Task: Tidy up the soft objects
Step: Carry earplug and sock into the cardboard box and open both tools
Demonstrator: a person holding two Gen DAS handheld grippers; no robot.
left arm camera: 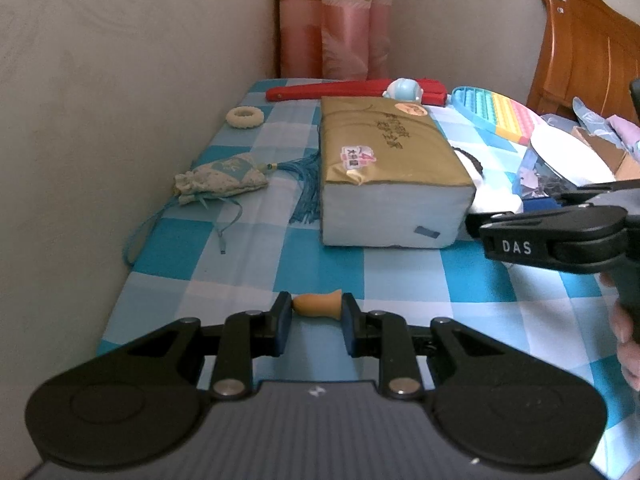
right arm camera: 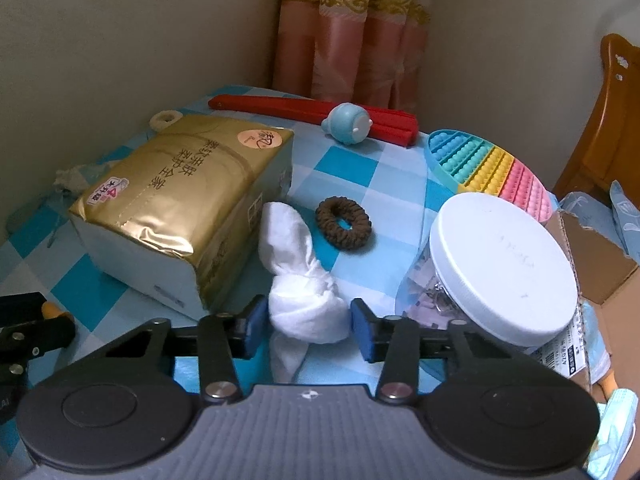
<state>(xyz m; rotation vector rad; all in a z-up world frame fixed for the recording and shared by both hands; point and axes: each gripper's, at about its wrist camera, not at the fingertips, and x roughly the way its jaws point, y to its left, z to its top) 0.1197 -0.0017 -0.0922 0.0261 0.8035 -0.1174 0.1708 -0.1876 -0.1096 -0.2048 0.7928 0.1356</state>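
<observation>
My left gripper (left arm camera: pixel 316 312) is shut on a small orange earplug (left arm camera: pixel 318 306), held just above the blue checked cloth (left arm camera: pixel 400 280). My right gripper (right arm camera: pixel 308 318) is open, its pads either side of a knotted white cloth bundle (right arm camera: pixel 304 280) that lies beside the gold tissue pack (right arm camera: pixel 180 196). A brown hair scrunchie (right arm camera: pixel 343 223) lies past the bundle. A fabric sachet (left arm camera: pixel 220 178) with a blue tassel lies left of the tissue pack (left arm camera: pixel 392 168). The right gripper also shows at the right edge of the left wrist view (left arm camera: pixel 560 236).
A jar with a white lid (right arm camera: pixel 504 256) stands right of the bundle. A rainbow pop-it pad (right arm camera: pixel 488 168), a red folded fan (right arm camera: pixel 312 110), a blue toy (right arm camera: pixel 348 124) and a cream ring (left arm camera: pixel 244 117) lie at the back. The wall runs along the left. A cardboard box (right arm camera: pixel 600 264) is at right.
</observation>
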